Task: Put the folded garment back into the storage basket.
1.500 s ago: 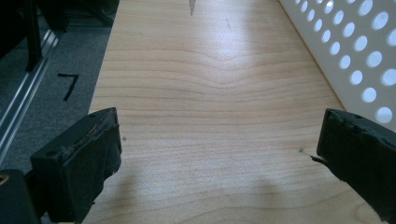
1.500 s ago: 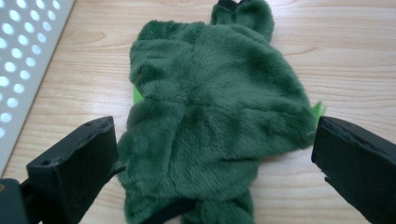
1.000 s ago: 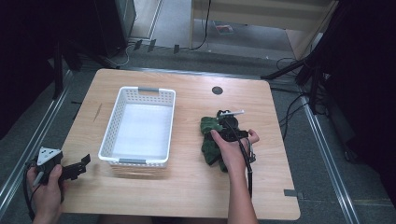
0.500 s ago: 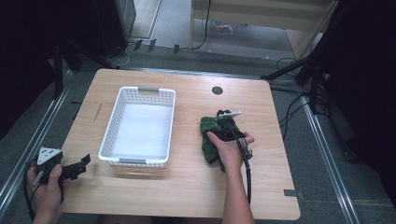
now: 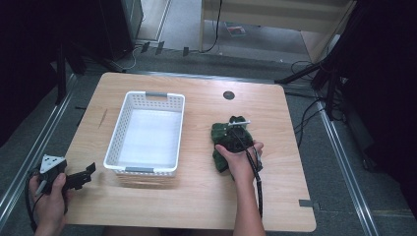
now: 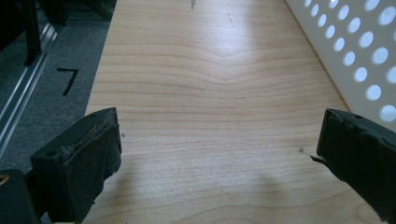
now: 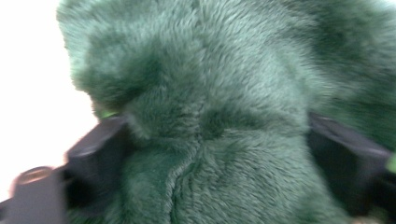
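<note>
A dark green plush cloth (image 5: 220,136) lies bunched on the wooden table (image 5: 196,206), right of the white basket (image 5: 146,132). My right gripper (image 5: 237,132) is pressed down into it, with the hand covering its near part. In the right gripper view the green fur (image 7: 210,93) bulges between the two jaws, which stand wide apart on either side of it. My left gripper (image 5: 82,175) hangs at the table's front left corner, open. Between its fingers (image 6: 79,163) I see nothing but bare wood.
The white perforated basket is empty and stands left of centre; its wall (image 6: 359,60) runs along the right of the left gripper view. A round black grommet (image 5: 228,95) sits near the table's far edge. Cables and stands surround the table on the floor.
The right hand has shifted a little left and sunk deeper into the green plush. The left gripper has not moved.
</note>
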`<state>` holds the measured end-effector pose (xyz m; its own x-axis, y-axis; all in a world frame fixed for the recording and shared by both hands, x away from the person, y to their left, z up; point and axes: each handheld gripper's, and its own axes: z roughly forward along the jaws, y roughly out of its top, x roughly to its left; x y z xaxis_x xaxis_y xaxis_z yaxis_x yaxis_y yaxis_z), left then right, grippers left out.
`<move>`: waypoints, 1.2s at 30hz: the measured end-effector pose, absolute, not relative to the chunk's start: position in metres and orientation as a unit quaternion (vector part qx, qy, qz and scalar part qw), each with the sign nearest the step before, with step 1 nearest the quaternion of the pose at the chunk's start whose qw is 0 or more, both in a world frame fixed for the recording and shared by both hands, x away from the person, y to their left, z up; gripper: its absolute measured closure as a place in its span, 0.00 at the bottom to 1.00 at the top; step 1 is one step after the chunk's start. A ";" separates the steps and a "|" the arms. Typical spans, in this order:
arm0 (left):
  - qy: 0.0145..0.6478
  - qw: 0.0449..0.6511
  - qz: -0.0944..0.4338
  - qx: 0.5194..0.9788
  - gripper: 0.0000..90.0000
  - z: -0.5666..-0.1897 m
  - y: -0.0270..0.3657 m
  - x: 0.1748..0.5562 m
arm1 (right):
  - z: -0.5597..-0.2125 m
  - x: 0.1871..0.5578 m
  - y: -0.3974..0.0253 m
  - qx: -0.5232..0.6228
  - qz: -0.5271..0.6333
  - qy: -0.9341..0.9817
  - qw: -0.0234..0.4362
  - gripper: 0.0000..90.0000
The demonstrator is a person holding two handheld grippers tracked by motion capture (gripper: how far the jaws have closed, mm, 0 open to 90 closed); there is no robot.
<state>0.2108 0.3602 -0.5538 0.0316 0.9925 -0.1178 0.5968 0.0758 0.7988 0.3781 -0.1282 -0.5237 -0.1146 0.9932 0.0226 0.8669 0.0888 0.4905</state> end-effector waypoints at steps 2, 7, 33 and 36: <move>0.641 0.361 0.274 0.619 0.01 -0.554 0.361 0.211 | -0.520 0.376 -0.129 0.654 0.200 0.713 0.158 0.48; 0.642 0.361 0.277 0.617 0.01 -0.554 0.361 0.210 | -0.519 0.374 -0.132 0.649 0.214 0.714 0.151 0.65; 0.639 0.370 0.277 0.615 0.01 -0.553 0.362 0.210 | -0.497 0.350 -0.137 0.647 0.348 0.657 0.171 0.84; 0.638 0.370 0.277 0.616 0.01 -0.553 0.362 0.210 | -0.484 0.348 -0.135 0.647 0.351 0.653 0.179 0.84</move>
<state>0.2100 0.3620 -0.5535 0.0313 0.9909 -0.1311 0.5810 0.0887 0.8091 0.3478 -0.1352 -0.4837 -0.0992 0.9702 0.2210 0.7190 -0.0836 0.6900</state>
